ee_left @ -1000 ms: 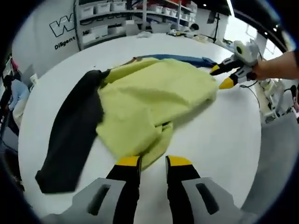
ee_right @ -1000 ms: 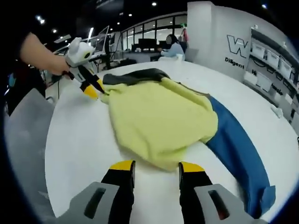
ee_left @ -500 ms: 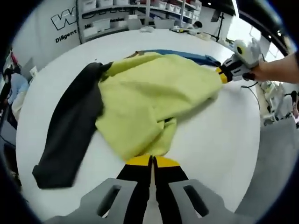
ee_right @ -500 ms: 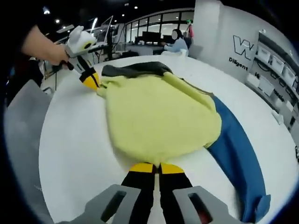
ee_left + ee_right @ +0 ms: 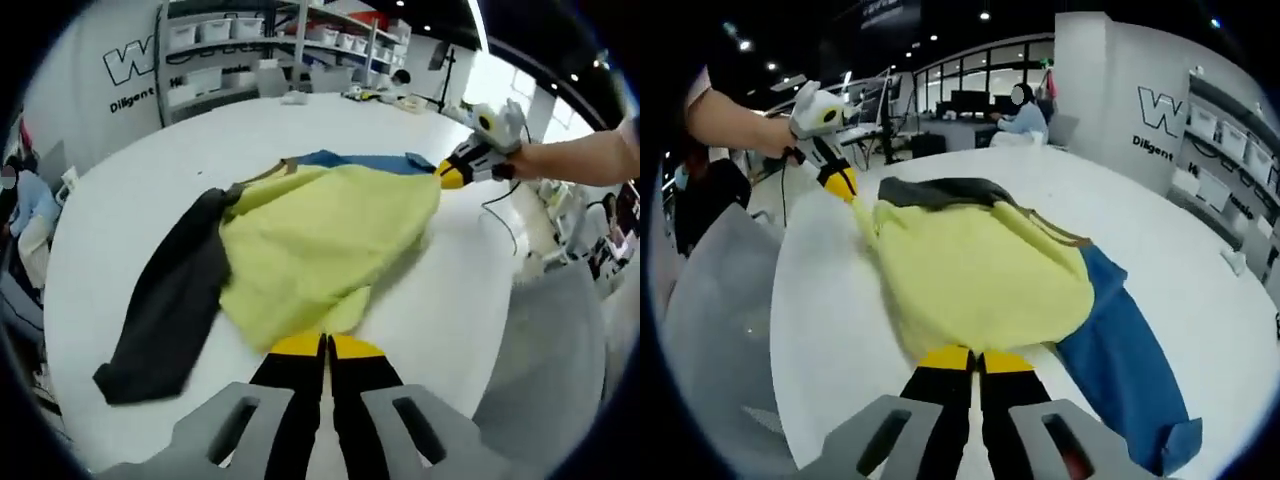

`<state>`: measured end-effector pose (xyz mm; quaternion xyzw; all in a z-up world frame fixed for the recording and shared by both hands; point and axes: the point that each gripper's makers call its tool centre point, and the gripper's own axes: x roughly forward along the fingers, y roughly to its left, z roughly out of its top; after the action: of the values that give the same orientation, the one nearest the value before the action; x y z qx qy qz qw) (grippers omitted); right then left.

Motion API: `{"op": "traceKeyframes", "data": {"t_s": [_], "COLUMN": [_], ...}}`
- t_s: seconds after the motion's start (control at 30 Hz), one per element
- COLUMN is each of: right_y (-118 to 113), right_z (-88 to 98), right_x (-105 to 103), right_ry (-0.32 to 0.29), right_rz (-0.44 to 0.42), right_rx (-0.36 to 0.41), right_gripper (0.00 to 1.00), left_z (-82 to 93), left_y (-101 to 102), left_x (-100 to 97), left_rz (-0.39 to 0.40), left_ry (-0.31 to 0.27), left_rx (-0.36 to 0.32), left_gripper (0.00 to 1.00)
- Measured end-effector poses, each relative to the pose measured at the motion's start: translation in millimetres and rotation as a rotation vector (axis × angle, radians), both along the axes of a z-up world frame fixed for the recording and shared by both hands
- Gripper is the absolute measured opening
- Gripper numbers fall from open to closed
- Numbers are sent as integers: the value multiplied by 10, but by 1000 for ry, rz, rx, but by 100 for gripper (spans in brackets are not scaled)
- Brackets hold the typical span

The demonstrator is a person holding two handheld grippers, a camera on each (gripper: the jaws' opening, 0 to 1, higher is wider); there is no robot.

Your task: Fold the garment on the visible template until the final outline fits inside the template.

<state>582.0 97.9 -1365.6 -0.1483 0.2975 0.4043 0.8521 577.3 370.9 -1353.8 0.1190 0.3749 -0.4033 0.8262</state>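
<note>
A garment with a yellow body (image 5: 320, 240), a black sleeve (image 5: 170, 300) and a blue sleeve (image 5: 370, 162) lies spread on the round white table (image 5: 130, 170). My left gripper (image 5: 326, 345) is shut on the near edge of the yellow body. In the right gripper view the same yellow body (image 5: 980, 275) stretches from my right gripper (image 5: 978, 357), shut on its near edge, towards the left gripper (image 5: 840, 183) held in a hand at the far corner. The black sleeve (image 5: 940, 190) lies beyond and the blue sleeve (image 5: 1120, 370) to the right. The right gripper (image 5: 455, 172) pinches the far yellow corner.
Shelves with white bins (image 5: 250, 40) stand behind the table beside a lettered wall (image 5: 1160, 110). A person sits at a desk (image 5: 1025, 115) in the distance. A grey surface (image 5: 560, 370) borders the table's edge, seen as a grey surface (image 5: 710, 300) on the left.
Both grippers went from open to shut on the yellow edge. The yellow body is now pulled taut between them and looks raised off the table.
</note>
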Motion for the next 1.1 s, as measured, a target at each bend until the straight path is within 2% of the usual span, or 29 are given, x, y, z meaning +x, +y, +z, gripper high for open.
{"op": "traceKeyframes", "data": {"t_s": [0.13, 0.3, 0.43, 0.53, 0.7, 0.77, 0.97, 1.1], "right_y": [-47, -48, 19, 40, 108, 112, 37, 67], "right_z": [140, 250, 266, 150, -139, -200, -467, -622], "right_x": [-31, 47, 124, 178, 155, 129, -78, -237], "right_ry": [15, 6, 13, 11, 57, 61, 122, 185], "right_rz": [-11, -57, -85, -101, -121, -125, -149, -140], "right_rx": [16, 58, 84, 64, 45, 37, -2, 12], "right_gripper": [0, 0, 0, 0, 0, 0, 11, 15], "left_z": [175, 235, 424, 304, 132, 81, -68, -140], "left_y": [17, 18, -37, 34, 107, 129, 213, 260], "left_x": [-46, -114, -111, -92, -57, -64, -136, -190], "left_rz": [0, -2, 17, 23, 70, 81, 107, 111], "left_ry": [-12, -6, -24, -23, -12, -5, 23, 36], "left_rx": [-38, -72, -153, -102, -89, -81, -74, -70], "left_gripper": [4, 4, 4, 4, 4, 4, 4, 4]}}
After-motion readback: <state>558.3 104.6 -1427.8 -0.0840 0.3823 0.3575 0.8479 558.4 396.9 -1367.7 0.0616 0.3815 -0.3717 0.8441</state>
